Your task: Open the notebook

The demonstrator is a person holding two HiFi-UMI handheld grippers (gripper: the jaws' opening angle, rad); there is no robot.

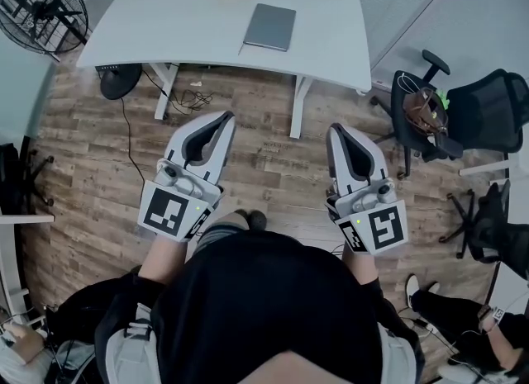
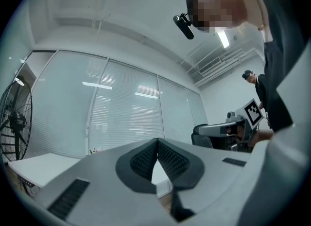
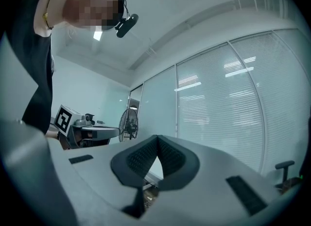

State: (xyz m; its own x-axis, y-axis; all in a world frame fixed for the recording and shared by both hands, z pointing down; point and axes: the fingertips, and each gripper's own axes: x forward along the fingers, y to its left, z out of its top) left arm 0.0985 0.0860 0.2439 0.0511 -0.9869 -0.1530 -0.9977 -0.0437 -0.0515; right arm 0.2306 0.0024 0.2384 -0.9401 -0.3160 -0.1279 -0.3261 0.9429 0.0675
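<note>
Left tool (image 1: 223, 118): jaws together, nothing between them, held above the wood floor (image 1: 273, 163).
Right tool (image 1: 337, 130): jaws together, likewise empty.
Notebook (image 1: 270, 26): closed, flat on the white surface (image 1: 165, 19), well ahead of both tools.

Office. Evidence: long white desk with rounded edges on white legs (image 1: 165, 23), black mesh swivel chairs on castor bases (image 1: 489, 108), glass partition walls with horizontal blinds (image 2: 121, 115), round black wire-cage fan (image 1: 40, 4), wood-look plank floor (image 1: 264, 159).
</note>
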